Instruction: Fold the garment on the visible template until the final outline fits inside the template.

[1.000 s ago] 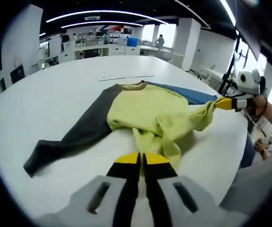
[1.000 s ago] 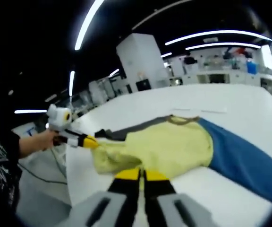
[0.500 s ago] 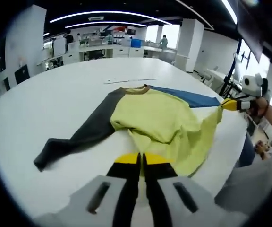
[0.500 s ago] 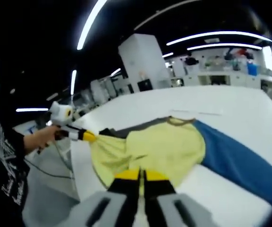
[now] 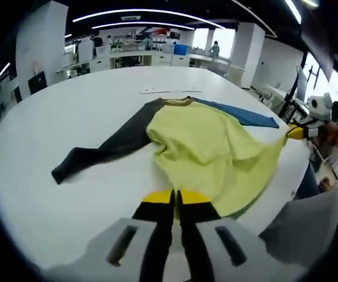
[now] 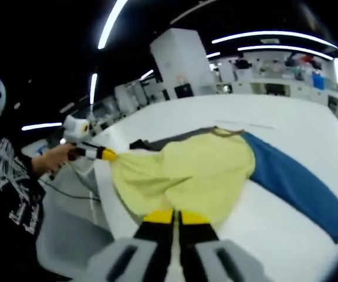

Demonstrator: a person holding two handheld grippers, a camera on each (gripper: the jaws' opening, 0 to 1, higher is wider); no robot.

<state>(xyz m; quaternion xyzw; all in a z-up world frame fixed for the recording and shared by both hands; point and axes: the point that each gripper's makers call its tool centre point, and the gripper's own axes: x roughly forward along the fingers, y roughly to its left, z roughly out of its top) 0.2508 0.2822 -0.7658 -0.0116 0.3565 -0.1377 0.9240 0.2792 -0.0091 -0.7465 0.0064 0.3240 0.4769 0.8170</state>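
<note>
The garment (image 5: 207,150), a yellow sweatshirt with one dark grey sleeve (image 5: 107,150) and one blue sleeve (image 5: 239,113), lies spread on the white tabletop (image 5: 69,111), collar at the far end and hem at the near edge. Its long axis runs straight away from both grippers, so any fold has to carry the hem forward, towards the collar.

The left gripper (image 5: 175,202) has its jaws pressed together, pinching the near left corner of the hem. The right gripper (image 6: 175,220) does the same at the other corner, jaws closed on yellow cloth. In the left gripper view the right gripper sits out at the tabletop's right edge, with the hem stretched taut between the two. Neither hand is nearer to the collar; they look level.

The grey sleeve trails off to the left, the blue one angles off to the right. A thin pale strip (image 5: 169,90) lies beyond the collar, possibly a template mark, though it is too small to be sure. Around it, a big bright room with benches and ceiling strip lights.
</note>
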